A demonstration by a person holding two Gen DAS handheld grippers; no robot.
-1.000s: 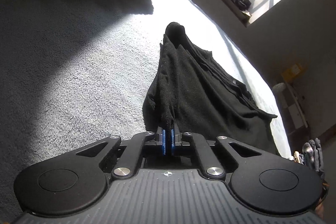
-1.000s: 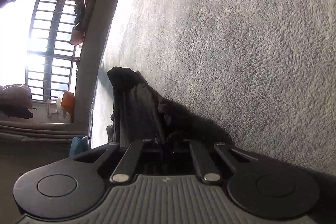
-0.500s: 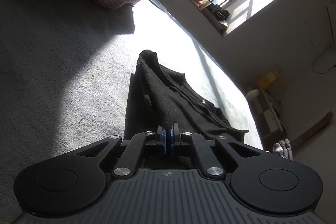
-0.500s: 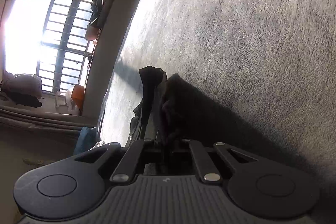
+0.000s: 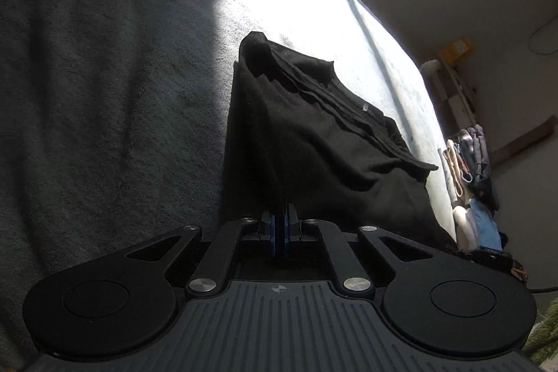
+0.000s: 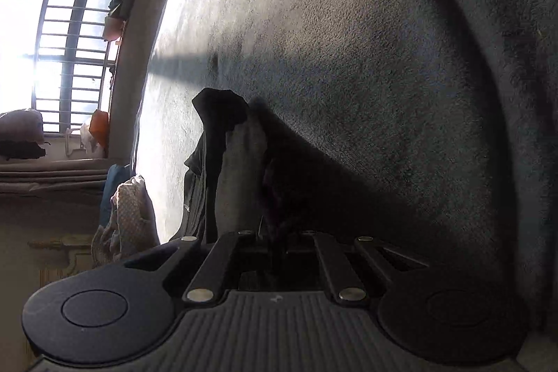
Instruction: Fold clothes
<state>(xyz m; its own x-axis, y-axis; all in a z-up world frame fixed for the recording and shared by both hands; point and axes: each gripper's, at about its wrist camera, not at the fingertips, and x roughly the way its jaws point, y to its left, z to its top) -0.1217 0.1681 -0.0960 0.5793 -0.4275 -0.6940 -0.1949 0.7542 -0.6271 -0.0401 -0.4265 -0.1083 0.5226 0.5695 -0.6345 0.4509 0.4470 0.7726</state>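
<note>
Both views are taken from just behind the fingers of a hand-held gripper, angled downward and very near the grey fleece blanket (image 5: 115,86). From the left wrist, the blanket is seen running far right toward a sunlit sill. From the right wrist, the same blanket (image 6: 366,58) fills the right side, with a barred window (image 6: 66,51) far left. The black garment (image 5: 314,142), shared by both views, is seen rising close ahead of each camera (image 6: 219,128).
</note>
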